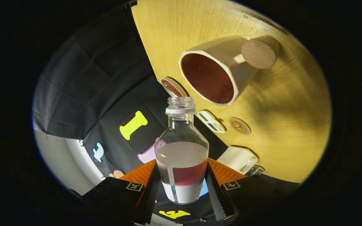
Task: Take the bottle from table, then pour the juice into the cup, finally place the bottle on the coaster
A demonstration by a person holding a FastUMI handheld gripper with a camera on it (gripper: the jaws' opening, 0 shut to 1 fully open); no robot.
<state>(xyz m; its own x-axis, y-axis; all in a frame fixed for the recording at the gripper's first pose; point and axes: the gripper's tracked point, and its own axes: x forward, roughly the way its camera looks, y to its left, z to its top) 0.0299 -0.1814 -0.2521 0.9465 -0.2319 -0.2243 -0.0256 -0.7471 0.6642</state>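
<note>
Between the gripper's (pixel 182 185) two fingers, a clear glass bottle (pixel 181 153) sits clamped at its lower body, both fingers pressing its sides, jaws closed down to bottle width. Cap is off; open neck points straight ahead, away from the gripper. Reddish juice lies in the bottle's lower part. Bottle's long axis runs along the fingers, aimed a bit short of & to one side of the white cup (pixel 218 75), which stands beyond the neck on the yellow wood table (pixel 294 125). Cup's rim faces the camera; dark red inside, so some juice prob. in already, tho a coloured lining can't be ruled out. View is rolled hard, table tipped steeply: gripper appears rotated w/ bottle tilted toward pour attitude, mouth near the cup rim but apart from it. Round wooden coaster (pixel 259 54) lies just behind the cup, touching or overlapping it in view. Small round badge (pixel 239 126) & white box (pixel 239 159) lie nearer the fingers. Next move likely turns on swinging the neck over the cup's mouth.
</note>
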